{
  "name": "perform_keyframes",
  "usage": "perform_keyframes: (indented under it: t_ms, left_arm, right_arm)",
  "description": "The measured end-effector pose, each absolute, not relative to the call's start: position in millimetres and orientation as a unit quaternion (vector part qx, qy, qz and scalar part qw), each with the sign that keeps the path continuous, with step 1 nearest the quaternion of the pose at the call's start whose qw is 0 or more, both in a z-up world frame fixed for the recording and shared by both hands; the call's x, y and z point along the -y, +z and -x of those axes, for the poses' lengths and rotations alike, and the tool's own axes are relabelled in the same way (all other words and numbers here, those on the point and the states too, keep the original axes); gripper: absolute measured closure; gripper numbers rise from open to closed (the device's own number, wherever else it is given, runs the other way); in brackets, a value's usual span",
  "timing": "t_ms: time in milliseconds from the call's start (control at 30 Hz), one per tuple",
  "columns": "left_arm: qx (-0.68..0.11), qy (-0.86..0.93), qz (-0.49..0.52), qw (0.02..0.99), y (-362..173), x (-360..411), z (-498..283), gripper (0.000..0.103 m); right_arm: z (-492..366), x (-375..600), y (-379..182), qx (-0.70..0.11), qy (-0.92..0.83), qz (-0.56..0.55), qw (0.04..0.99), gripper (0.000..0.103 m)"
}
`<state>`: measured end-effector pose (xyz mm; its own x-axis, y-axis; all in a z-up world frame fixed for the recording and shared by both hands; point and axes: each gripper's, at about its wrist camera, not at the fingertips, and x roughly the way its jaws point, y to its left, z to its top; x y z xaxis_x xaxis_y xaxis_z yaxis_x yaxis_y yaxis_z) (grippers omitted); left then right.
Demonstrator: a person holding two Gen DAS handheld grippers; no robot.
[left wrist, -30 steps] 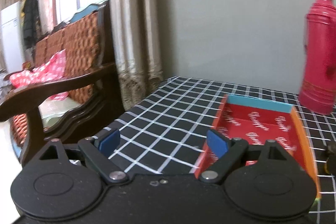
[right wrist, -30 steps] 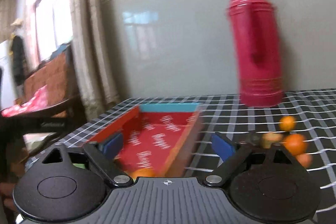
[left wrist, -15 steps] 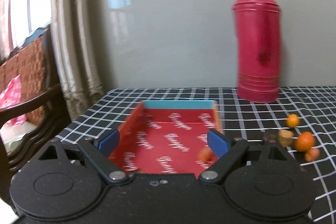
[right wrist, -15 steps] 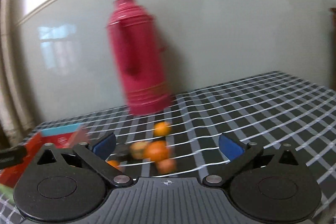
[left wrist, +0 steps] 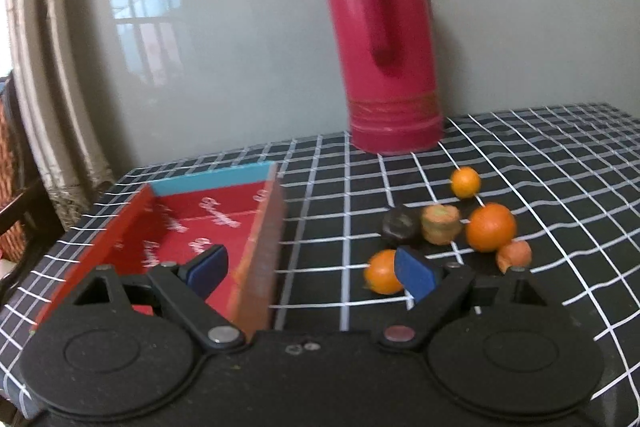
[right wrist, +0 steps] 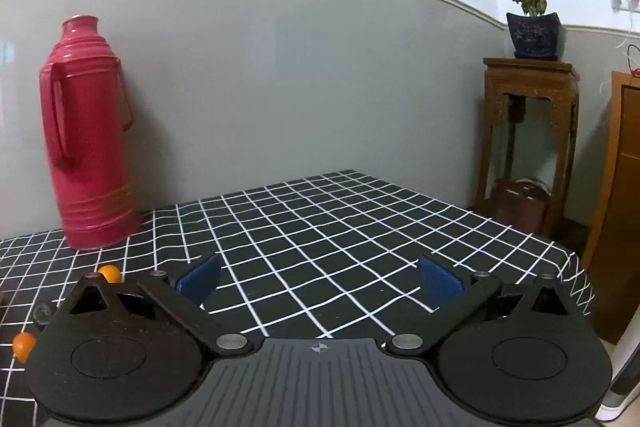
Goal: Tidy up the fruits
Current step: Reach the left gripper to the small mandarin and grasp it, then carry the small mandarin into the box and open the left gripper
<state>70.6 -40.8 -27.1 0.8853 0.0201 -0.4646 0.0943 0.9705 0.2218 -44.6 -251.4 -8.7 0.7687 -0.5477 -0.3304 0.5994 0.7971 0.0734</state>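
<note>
The red tray (left wrist: pixel 208 227) lies on the checked tabletop (left wrist: pixel 320 187) at the left of the left wrist view, its long axis running from the camera toward the wall, with the blue end wall at the far end and an orange side wall on the right. What shows of its floor is bare.

The fruits sit in a loose cluster to the right of the tray, apart from it. A small orange (left wrist: pixel 465 182) is the farthest. Closer in, a dark round fruit (left wrist: pixel 401 225) touches a tan, flattened one (left wrist: pixel 441 223), and a large orange (left wrist: pixel 491 227) stands just beside that. A small reddish fruit (left wrist: pixel 515 254) lies in front of the large orange, and another orange (left wrist: pixel 381 271) sits nearest, partly behind the right blue pad.

The left claw (left wrist: pixel 312 267) is spread wide with nothing between its pads, straddling the tray's right wall. The right claw (right wrist: pixel 320 279) is likewise spread and holds nothing, facing bare cloth; two oranges (right wrist: pixel 109 273) show at its left edge.

A tall red thermos (left wrist: pixel 384 39) stands upright behind the fruits against the wall. A curtain (left wrist: pixel 48 67) hangs at the left. In the right wrist view, a potted plant (right wrist: pixel 532 19) tops a wooden stand (right wrist: pixel 528 131) beyond the tabletop.
</note>
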Motion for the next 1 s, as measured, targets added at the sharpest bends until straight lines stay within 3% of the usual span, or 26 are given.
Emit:
perform_keyframes:
  t_ms: [100, 167, 300, 367, 433, 1000]
  left_arm:
    - [-0.257, -0.029, -0.124, 0.958, -39.3, 51.0, -81.8, 0.025]
    - [-0.273, -0.037, -0.124, 0.953, -46.0, 56.8, -91.1, 0.037]
    - [-0.294, -0.052, -0.121, 0.947, -56.9, 64.1, -102.8, 0.048]
    - [-0.308, -0.064, -0.107, 0.943, -59.7, 62.2, -107.5, 0.067]
    - [-0.313, -0.075, -0.098, 0.942, -58.9, 61.4, -108.5, 0.078]
    - [-0.261, -0.028, -0.057, 0.963, -21.1, 20.1, -95.7, 0.079]
  right_arm:
    - [48.1, 255.2, -9.3, -0.148, -0.300, -0.087, 0.938, 0.000]
    - [53.0, 257.8, -8.6, -0.147, -0.298, -0.085, 0.939, 0.000]
    - [49.4, 262.5, -5.4, -0.141, -0.293, -0.089, 0.941, 0.000]
    - [50.2, 263.9, -5.3, -0.140, -0.292, -0.094, 0.942, 0.000]
    - [50.0, 265.7, -4.8, -0.141, -0.291, -0.096, 0.941, 0.000]
    - [42.8, 252.8, -6.5, -0.149, -0.260, -0.103, 0.948, 0.000]
